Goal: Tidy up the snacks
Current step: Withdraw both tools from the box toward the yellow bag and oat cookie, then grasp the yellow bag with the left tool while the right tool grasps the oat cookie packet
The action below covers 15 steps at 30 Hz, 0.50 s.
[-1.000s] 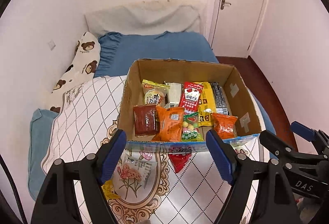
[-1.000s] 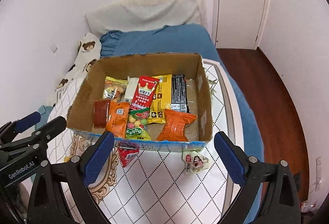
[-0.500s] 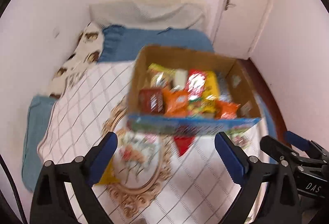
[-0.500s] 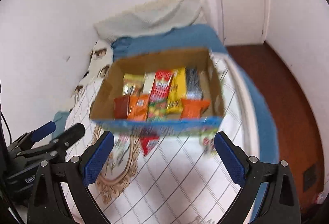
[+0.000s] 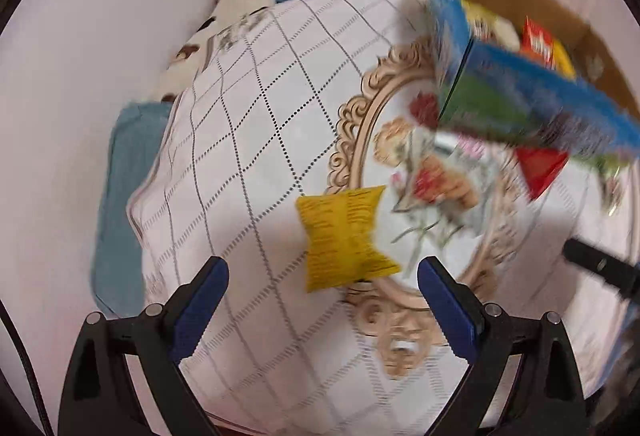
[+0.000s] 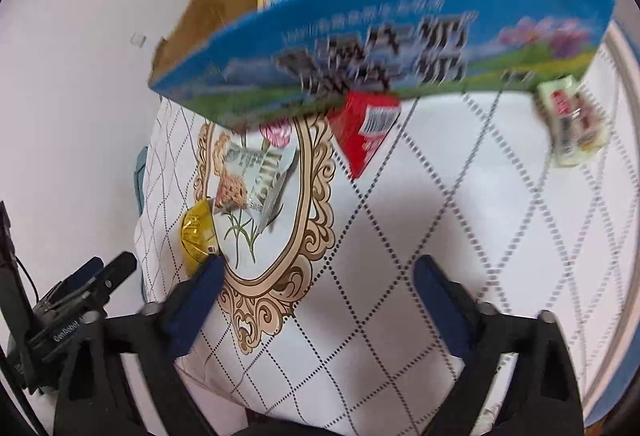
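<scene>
Left tongs (image 5: 322,282) gape empty over yellow packet (image 5: 344,238); right tongs (image 6: 316,276), closing, empty; box (image 6: 400,48) beyond.

Both tongs were black plastic frames with triangular cut-outs and silver screws at the pivots. Left tongs (image 5: 322,272): dark blue pads on the fingers (image 5: 200,302), thin black cable along the left edge. Right tongs (image 6: 316,272): same blue pads. White "GenRobot" lettering on the left unit's body, seen from the right wrist.
</scene>
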Motion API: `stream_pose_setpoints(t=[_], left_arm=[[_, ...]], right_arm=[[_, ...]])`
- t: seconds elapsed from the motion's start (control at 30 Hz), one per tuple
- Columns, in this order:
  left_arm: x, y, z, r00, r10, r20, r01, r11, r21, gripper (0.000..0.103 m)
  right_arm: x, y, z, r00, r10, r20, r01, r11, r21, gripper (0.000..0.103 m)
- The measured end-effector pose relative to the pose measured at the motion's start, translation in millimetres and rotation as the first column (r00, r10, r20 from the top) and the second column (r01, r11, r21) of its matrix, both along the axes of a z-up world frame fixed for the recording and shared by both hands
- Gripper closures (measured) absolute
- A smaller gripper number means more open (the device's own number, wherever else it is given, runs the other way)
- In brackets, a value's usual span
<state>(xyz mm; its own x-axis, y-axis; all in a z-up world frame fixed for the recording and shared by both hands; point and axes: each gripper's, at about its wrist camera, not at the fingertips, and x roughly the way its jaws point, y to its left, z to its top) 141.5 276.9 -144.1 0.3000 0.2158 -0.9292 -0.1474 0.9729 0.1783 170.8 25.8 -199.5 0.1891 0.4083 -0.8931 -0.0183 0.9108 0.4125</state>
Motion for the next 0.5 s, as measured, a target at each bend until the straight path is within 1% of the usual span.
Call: stream_pose_setpoints(t=[0.03,0.07,0.1,0.13,0.17,0.2,0.23,0.3,0.37,0.43,0.47,0.5], left_arm=[[3.4,-1.8,-7.4,0.998,-0.055,-0.023,0.055,0.998,0.032,0.006],[8.4,-4.2,-17.6,0.992,-0.115,-0.059,0.118,0.991,0.065,0.006],[13.3,-5.9,-24.3,0.983,-0.161,-0.088,0.168,0.983,0.08,0.006],[17.0,-7.8,-33.6,0.97,-0.209,-0.121,0.22,0.972,0.085,0.006],[21.6,-9.5,-44.9,0.953,-0.254,-0.167,0.273,0.957,0.102,0.006],[25.0,-10.2,-51.6,0.94,-0.281,-0.195,0.304,0.947,0.102,0.006],[28.8,-9.7,-57.0,0.929,-0.301,-0.217,0.325,0.942,0.087,0.006],[38.0,-3.3,-63.7,0.927,-0.293,-0.235,0.311,0.949,0.045,0.006],[48.2,6.4,-70.1,0.932,-0.26,-0.254,0.254,0.966,-0.059,0.006],[56.5,18.6,-79.9,0.94,-0.202,-0.277,0.157,0.972,-0.176,0.006],[58.7,25.2,-86.0,0.944,-0.166,-0.285,0.101,0.968,-0.229,0.006],[60.0,32.4,-92.9,0.946,-0.126,-0.297,0.039,0.958,-0.284,0.006]], right_arm=[[-0.4,2.3,-3.3,1.0,0.003,-0.003,-0.003,1.0,-0.003,0.02],[-0.5,4.8,-4.7,1.0,0.008,-0.004,-0.008,1.0,-0.009,0.02],[1.7,6.9,-4.7,1.0,0.015,-0.004,-0.015,1.0,-0.013,0.02],[1.9,11.0,-5.1,1.0,0.029,-0.003,-0.029,0.999,-0.023,0.02],[2.3,13.9,-5.1,0.999,0.036,-0.002,-0.036,0.999,-0.032,0.02],[4.9,16.2,-5.0,0.999,0.04,-0.002,-0.04,0.998,-0.04,0.02],[4.9,19.3,-4.5,0.999,0.044,-0.002,-0.044,0.998,-0.052,0.02],[7.2,21.2,-2.0,0.999,0.037,0.003,-0.037,0.997,-0.065,0.02],[10.8,27.8,-0.4,0.998,0.056,0.01,-0.055,0.996,-0.076,0.02],[19.3,39.3,-0.3,0.997,0.079,0.024,-0.077,0.994,-0.082,0.02],[24.8,46.2,-1.2,0.995,0.095,0.027,-0.092,0.992,-0.081,0.02],[28.9,49.8,-0.2,0.994,0.101,0.031,-0.098,0.991,-0.086,0.02]])
